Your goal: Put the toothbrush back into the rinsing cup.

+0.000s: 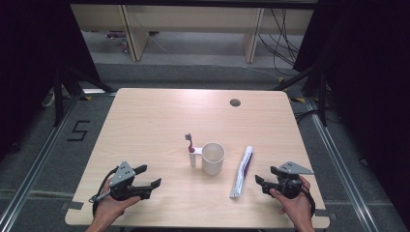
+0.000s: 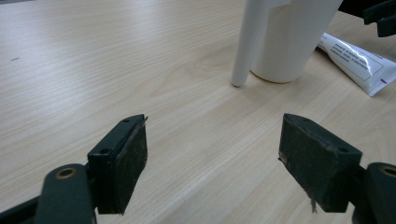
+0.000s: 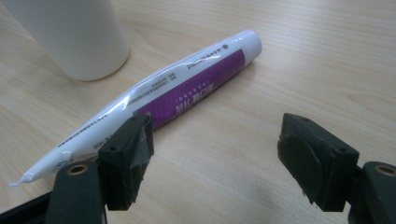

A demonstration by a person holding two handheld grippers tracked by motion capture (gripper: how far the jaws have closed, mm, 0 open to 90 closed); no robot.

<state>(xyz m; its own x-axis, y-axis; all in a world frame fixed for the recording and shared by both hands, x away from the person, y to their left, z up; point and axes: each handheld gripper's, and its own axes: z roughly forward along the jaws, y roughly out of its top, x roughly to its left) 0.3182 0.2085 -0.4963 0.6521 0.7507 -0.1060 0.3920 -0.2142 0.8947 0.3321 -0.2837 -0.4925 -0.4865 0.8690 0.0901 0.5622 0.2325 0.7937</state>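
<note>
1. The toothpaste tube [image 1: 241, 171] lies between the white cup [image 1: 213, 157] and the right gripper [image 1: 265, 179]
2. Both the right and the left gripper [image 1: 148, 176] gape wide, holding nothing

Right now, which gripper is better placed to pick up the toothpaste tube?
The right gripper: it is open and sits just beside the toothpaste tube. The left gripper is across the table, with the cup between.

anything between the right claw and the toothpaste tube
Nothing visible. The right claw is open, just right of the toothpaste tube, with bare table between them. The cup stands on the tube's far side.
</note>
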